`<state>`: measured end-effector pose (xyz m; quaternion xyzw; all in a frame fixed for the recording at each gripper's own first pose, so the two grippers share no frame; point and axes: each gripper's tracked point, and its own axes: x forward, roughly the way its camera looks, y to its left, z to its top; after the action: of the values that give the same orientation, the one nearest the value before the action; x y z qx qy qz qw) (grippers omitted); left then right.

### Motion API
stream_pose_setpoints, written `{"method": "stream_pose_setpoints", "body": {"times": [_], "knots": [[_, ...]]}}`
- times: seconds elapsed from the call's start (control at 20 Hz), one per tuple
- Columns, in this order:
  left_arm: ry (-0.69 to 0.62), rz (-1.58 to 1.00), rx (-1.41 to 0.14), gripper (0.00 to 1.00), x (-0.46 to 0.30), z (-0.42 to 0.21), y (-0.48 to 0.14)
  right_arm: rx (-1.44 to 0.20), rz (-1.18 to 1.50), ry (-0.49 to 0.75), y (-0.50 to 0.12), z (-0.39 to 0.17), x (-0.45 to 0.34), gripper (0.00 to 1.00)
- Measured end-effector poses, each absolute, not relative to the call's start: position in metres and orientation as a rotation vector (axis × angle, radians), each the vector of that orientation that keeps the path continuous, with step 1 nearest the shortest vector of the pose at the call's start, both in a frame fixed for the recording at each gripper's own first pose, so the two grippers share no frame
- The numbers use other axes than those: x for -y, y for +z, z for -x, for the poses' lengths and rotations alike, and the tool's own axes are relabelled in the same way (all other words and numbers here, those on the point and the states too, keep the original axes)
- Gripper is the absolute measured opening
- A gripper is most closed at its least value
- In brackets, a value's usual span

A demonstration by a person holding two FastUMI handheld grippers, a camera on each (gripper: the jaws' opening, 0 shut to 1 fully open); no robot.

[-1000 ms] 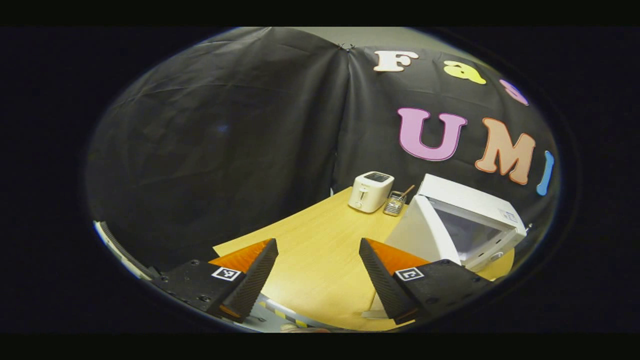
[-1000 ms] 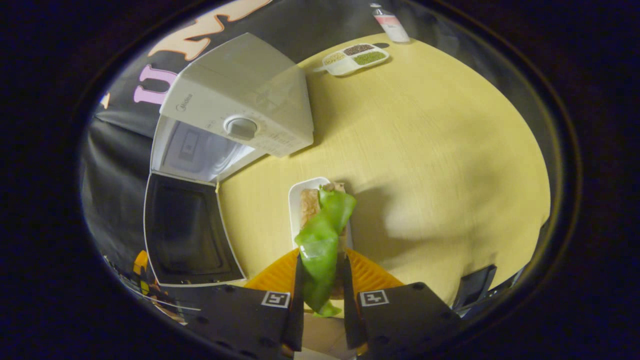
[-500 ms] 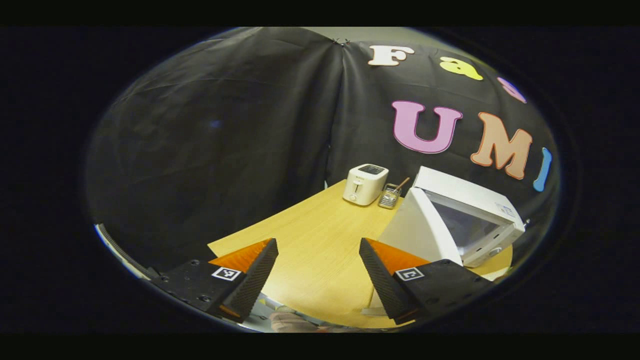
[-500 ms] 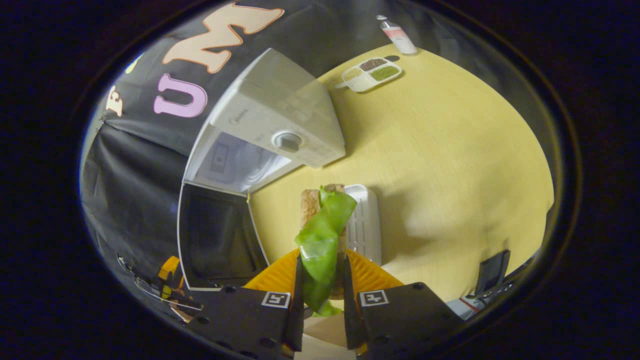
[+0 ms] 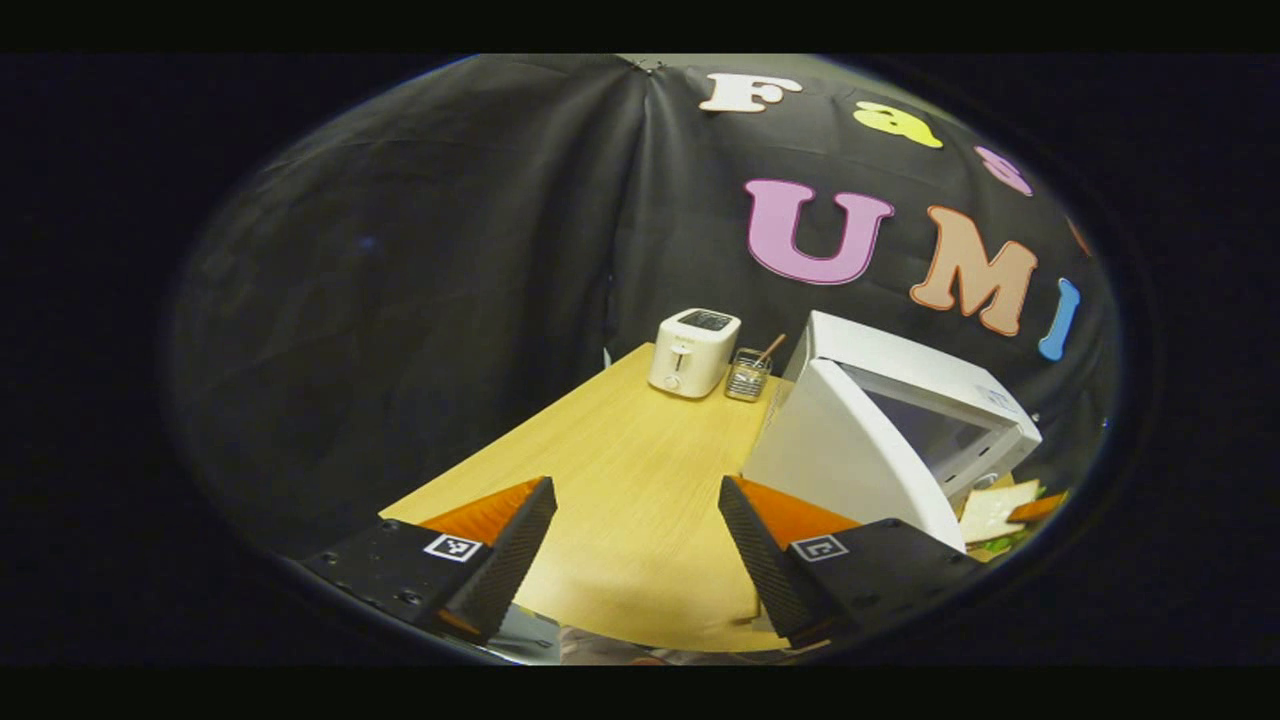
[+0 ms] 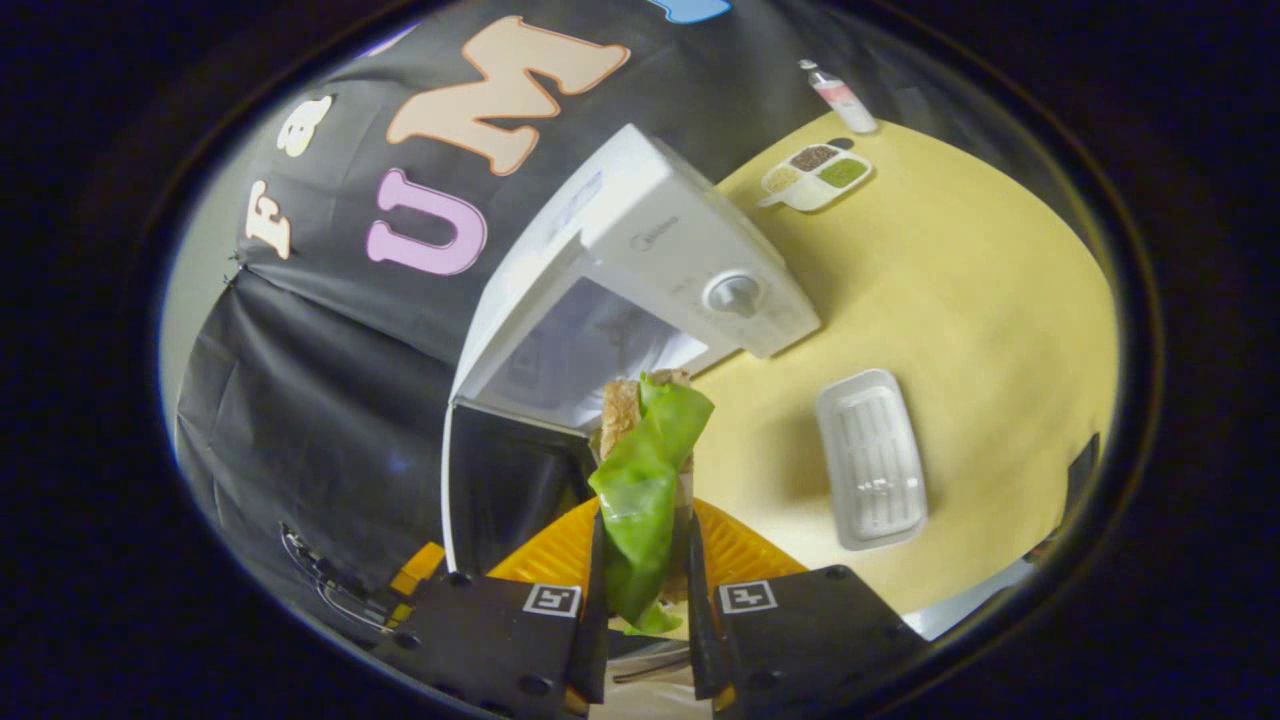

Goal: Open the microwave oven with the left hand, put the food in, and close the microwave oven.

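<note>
A: While the microwave (image 6: pixel 640 270) stands with its door (image 6: pixel 500 480) swung wide, what has changed since a second ago?

B: The right gripper (image 6: pixel 640 590) has carried the food (image 6: pixel 645 470) off the white tray (image 6: pixel 870 460), which now sits bare on the table (image 6: pixel 980 300), and has swung it toward the open cavity. A second ago the food hung right over that tray. I judge the opening step done and the loading under way; closing remains.

A: And the tongs?

B: The right fingers are clamped on the food, both pressing its sides. The left gripper (image 5: pixel 635 540) is spread, holding nothing, low over the table beside the door; it has drifted a little.

A: Any writing?

B: A small logo on the microwave's front, too small to read. The toaster (image 5: pixel 692 352) has a mark, also illegible.
</note>
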<state>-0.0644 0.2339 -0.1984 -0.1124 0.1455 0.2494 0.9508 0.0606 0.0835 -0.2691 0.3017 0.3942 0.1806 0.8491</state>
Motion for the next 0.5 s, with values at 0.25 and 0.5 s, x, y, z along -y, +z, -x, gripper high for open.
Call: {"method": "stream_pose_setpoints", "body": {"times": [0.25,0.5], "knots": [[0.454,0.217,-0.319,0.96,-0.243,0.058,-0.204,-0.731,-0.736,0.396,-0.255,-0.083,-0.152,0.36],[0.423,0.223,-0.336,0.96,-0.254,0.053,-0.208,-0.668,-0.757,0.350,-0.267,-0.129,-0.186,0.28]]}}
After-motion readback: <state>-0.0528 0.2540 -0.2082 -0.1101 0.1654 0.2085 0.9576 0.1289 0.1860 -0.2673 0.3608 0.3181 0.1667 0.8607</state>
